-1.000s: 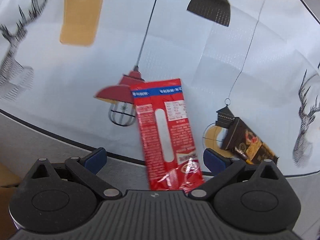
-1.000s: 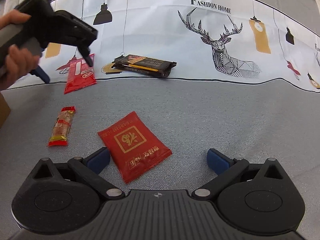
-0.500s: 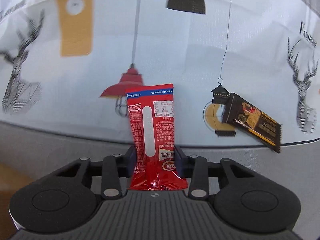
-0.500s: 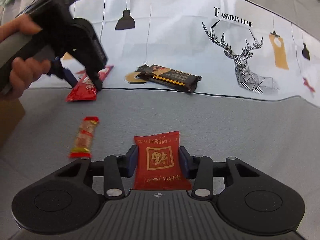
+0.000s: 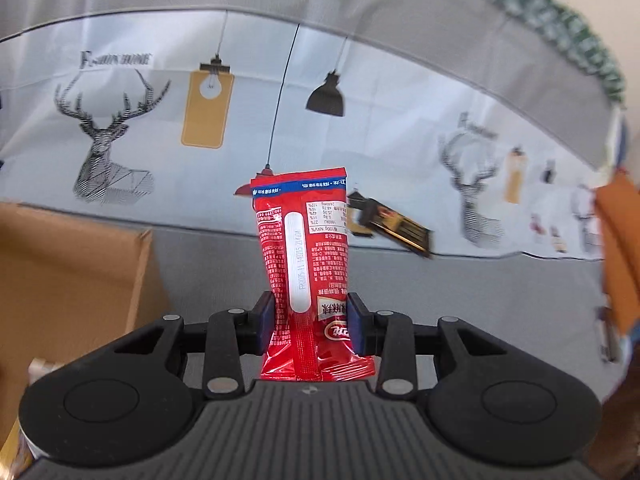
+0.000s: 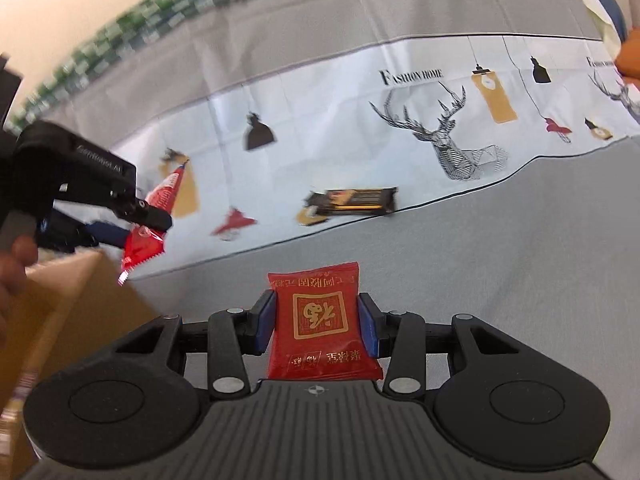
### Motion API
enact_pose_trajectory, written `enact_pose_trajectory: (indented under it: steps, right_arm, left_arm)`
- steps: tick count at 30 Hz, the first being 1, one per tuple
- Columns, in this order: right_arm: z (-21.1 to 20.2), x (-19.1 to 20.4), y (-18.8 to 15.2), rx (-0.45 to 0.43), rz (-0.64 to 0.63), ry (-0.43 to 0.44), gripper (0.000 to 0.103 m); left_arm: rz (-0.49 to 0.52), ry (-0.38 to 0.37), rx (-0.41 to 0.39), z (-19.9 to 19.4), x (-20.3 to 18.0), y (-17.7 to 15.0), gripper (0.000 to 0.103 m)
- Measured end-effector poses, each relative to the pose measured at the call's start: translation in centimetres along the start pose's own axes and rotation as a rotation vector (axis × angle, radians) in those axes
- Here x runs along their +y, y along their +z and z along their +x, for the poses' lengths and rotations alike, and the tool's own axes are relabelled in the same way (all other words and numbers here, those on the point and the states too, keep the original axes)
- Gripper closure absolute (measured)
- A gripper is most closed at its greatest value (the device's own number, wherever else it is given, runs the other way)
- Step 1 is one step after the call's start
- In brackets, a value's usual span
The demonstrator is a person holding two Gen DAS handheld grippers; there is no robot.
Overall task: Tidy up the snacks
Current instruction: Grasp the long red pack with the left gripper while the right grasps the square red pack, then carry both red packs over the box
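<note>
2 handheld grippers each carry a snack above the printed cloth [image 5: 360, 80]. The left gripper [image 5: 311, 322] is clamped on a long red packet [image 5: 304, 248], the right gripper [image 6: 317, 324] on a square red pouch [image 6: 318, 316]. A dark bar [image 6: 354, 200] lies on the cloth; what appears to be a cardboard box [image 5: 72, 272] sits left.
</note>
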State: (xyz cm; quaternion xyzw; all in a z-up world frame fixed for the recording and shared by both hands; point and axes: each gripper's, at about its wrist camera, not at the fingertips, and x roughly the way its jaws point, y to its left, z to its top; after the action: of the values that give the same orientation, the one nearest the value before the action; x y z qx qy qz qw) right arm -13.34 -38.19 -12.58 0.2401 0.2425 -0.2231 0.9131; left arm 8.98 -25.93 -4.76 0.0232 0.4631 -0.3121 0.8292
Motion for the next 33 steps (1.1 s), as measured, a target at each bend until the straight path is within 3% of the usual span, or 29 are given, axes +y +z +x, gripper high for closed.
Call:
enact_pose_trajectory:
  steps: [5,12,17,26,33]
  right_arm:
    - [-5.6,4.3,-1.3,0.020,0.033,0.041,0.058]
    - [-12.5,10.3,-3.7,0.034,-0.025,0.096,0.058]
    - [-16.2,13.8,-5.4,0.045,-0.082,0.136,0.058]
    - [-19.6,18.5,-7.5,0.063,-0.121,0.187,0.058]
    - [-20.5,20.8,-8.2,0.071,-0.174,0.199,0.058]
  left_arm:
    - [-0.013,-0.023,-0.005,-7.9,2.6,-5.1,0.062]
    - [0.006,0.065,-0.068,-18.1,7.2,-10.9,0.062]
    - [-0.038,0.122,-0.088,-23.4,10.9,-14.2,0.062]
    - [-0.082,0.246,-0.095,-28.6,15.5,-17.5,0.062]
    - [-0.116,0.252,-0.112,-30.1,17.0,-18.3,0.062]
